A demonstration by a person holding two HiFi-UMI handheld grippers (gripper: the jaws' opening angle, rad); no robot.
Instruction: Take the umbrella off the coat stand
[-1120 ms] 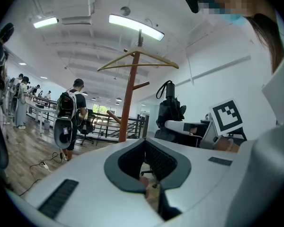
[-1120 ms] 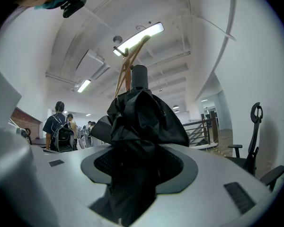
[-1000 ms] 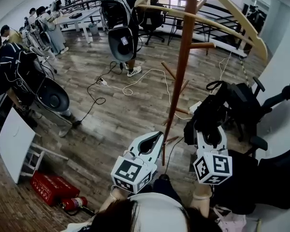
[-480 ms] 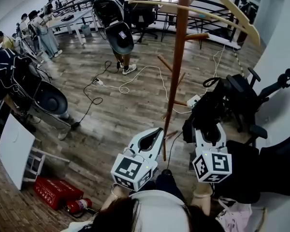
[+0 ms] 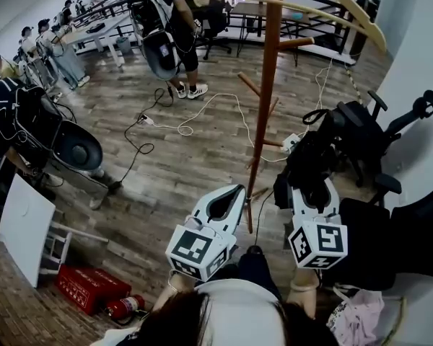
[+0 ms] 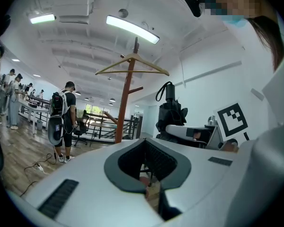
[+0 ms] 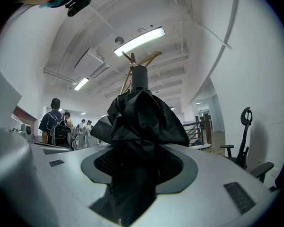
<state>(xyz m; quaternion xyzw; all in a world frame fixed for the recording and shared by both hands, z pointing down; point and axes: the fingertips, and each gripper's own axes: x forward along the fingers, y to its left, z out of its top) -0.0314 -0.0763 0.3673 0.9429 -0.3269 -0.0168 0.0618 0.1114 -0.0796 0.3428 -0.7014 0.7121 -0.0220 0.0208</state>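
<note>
A black folded umbrella (image 5: 310, 161) stands upright in my right gripper (image 5: 314, 187), whose jaws are shut on its bunched fabric. It hangs just right of the brown wooden coat stand (image 5: 263, 99) and apart from the pole. The right gripper view fills with the umbrella (image 7: 142, 117) rising out of the right gripper (image 7: 139, 160), the coat stand's top (image 7: 132, 58) behind it. My left gripper (image 5: 234, 193) hovers near the pole's foot, its tips together with nothing in it. From the left gripper (image 6: 144, 145) I see the coat stand (image 6: 125, 98) and the umbrella (image 6: 170, 112).
Black office chairs (image 5: 375, 143) crowd the right side by a white wall. Cables (image 5: 202, 121) run across the wooden floor behind the stand. A red box (image 5: 86, 287), a fire extinguisher (image 5: 126, 307) and a white board (image 5: 25, 225) lie left. People stand further back.
Both grippers and the umbrella have shifted a little across the floor beside the pole. The right grip is unchanged. The person with the backpack at the back has walked left.
</note>
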